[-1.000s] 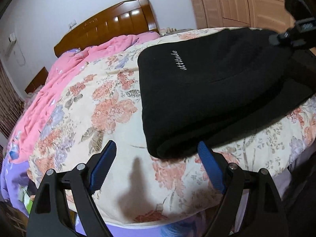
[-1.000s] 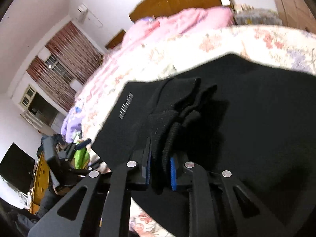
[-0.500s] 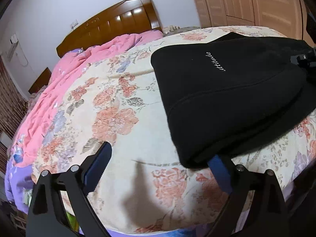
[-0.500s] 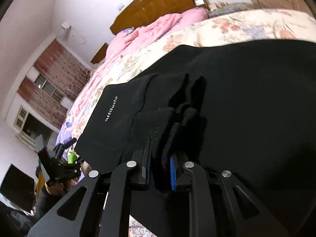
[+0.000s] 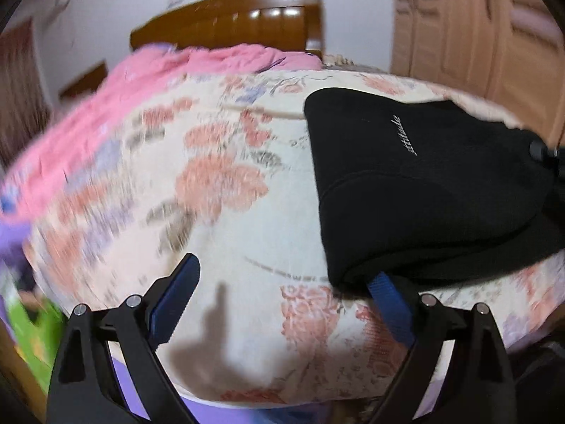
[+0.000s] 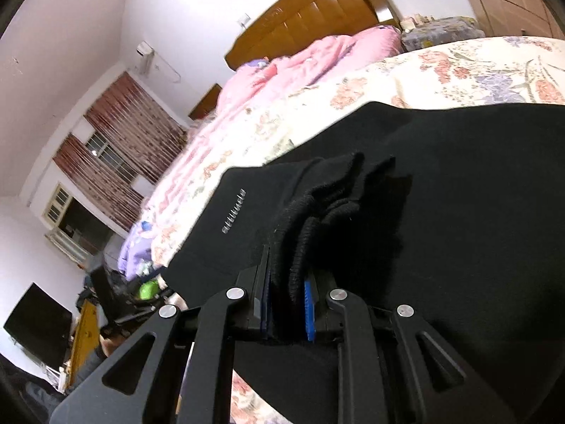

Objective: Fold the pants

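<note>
Black pants (image 5: 416,190) with small white lettering lie folded in layers on the floral bedspread (image 5: 219,190), at the right of the left wrist view. My left gripper (image 5: 282,293) is open and empty; its right blue finger touches the near folded edge of the pants. In the right wrist view the pants (image 6: 459,212) fill the right half. My right gripper (image 6: 286,304) is shut on a bunched ribbed edge of the pants (image 6: 310,222).
A pink quilt (image 5: 106,106) covers the far left of the bed below a wooden headboard (image 5: 233,21). Wooden wardrobe doors (image 5: 469,35) stand at the right. The bed's near edge (image 5: 247,399) runs just past my left gripper. A dark screen (image 6: 35,321) and clutter lie off the bed's left.
My left gripper has swung left along the bed edge, so the pants sit farther right in its view. My right gripper stays shut on the pants edge.
</note>
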`<control>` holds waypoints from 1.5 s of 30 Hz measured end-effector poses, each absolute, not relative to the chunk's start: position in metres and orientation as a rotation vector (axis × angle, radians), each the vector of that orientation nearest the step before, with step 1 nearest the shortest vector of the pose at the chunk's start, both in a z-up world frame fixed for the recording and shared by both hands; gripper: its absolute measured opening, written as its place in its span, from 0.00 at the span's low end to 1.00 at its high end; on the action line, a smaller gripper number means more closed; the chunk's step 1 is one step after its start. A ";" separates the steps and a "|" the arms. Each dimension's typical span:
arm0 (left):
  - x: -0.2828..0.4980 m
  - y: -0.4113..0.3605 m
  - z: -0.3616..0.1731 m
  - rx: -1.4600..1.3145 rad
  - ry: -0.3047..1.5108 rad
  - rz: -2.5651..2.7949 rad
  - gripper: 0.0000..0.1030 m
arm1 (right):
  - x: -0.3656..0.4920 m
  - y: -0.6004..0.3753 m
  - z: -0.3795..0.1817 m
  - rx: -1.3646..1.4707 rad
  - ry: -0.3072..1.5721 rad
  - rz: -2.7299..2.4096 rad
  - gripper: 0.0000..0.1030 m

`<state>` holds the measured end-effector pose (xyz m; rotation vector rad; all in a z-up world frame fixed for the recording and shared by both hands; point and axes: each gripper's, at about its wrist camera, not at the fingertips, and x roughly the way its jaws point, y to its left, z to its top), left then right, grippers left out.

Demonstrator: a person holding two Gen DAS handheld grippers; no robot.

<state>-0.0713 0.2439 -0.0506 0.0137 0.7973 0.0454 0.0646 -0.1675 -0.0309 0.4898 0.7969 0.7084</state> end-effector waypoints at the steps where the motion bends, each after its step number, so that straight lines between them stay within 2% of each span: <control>1: -0.072 0.245 -0.052 -0.002 0.802 0.048 0.91 | 0.064 -0.166 -0.029 0.477 0.789 0.721 0.17; 4: -0.074 0.244 -0.055 -0.008 0.825 0.060 0.91 | 0.067 -0.170 -0.048 0.425 0.859 0.648 0.17; 7: -0.079 0.235 -0.053 0.082 0.862 0.065 0.91 | 0.068 -0.185 -0.067 0.489 0.909 0.615 0.18; 9: -0.089 0.226 -0.043 0.188 0.870 0.046 0.90 | 0.063 -0.184 -0.058 0.426 0.923 0.603 0.31; 10: -0.094 0.224 -0.035 0.218 0.853 0.027 0.90 | 0.061 -0.184 -0.054 0.398 0.924 0.594 0.43; 11: -0.100 0.222 -0.025 0.233 0.827 0.013 0.90 | 0.056 -0.186 -0.046 0.361 0.907 0.572 0.60; 12: -0.104 0.221 -0.008 0.220 0.781 0.000 0.90 | 0.052 -0.190 -0.038 0.337 0.877 0.548 0.67; 13: -0.105 0.220 0.004 0.192 0.747 -0.009 0.90 | 0.047 -0.193 -0.028 0.310 0.837 0.523 0.69; 16: -0.090 0.208 0.034 0.061 0.643 -0.085 0.92 | 0.044 -0.188 -0.010 0.259 0.758 0.502 0.69; 19: -0.050 0.166 0.036 0.076 0.620 -0.154 0.96 | 0.049 -0.177 -0.005 0.189 0.726 0.464 0.69; 22: 0.004 0.137 0.014 0.115 0.690 -0.165 0.96 | 0.058 -0.183 -0.022 0.109 0.755 0.322 0.72; 25: 0.041 0.149 -0.027 0.060 0.850 -0.107 0.94 | 0.068 -0.207 -0.050 0.136 0.843 0.240 0.73; 26: 0.047 0.158 -0.043 0.047 0.899 -0.080 0.96 | 0.064 -0.214 -0.051 0.163 0.801 0.276 0.75; 27: 0.044 0.168 -0.048 0.003 0.844 -0.100 0.96 | 0.064 -0.214 -0.051 0.172 0.809 0.287 0.76; 31: 0.044 0.160 -0.034 0.056 0.895 -0.051 0.94 | 0.070 -0.209 -0.035 0.143 0.867 0.275 0.82; 37: 0.068 0.145 0.021 0.098 0.791 -0.117 0.98 | 0.069 -0.154 0.004 -0.031 0.748 0.474 0.83; 41: 0.126 0.145 -0.013 0.115 0.904 -0.149 0.98 | 0.076 -0.115 -0.012 -0.106 0.783 0.569 0.84; 43: 0.135 0.149 -0.033 0.110 0.924 -0.145 0.99 | 0.084 -0.106 -0.034 -0.148 0.881 0.552 0.85; 45: 0.134 0.151 -0.031 0.092 0.903 -0.150 0.99 | 0.086 -0.121 -0.045 -0.032 0.885 0.583 0.88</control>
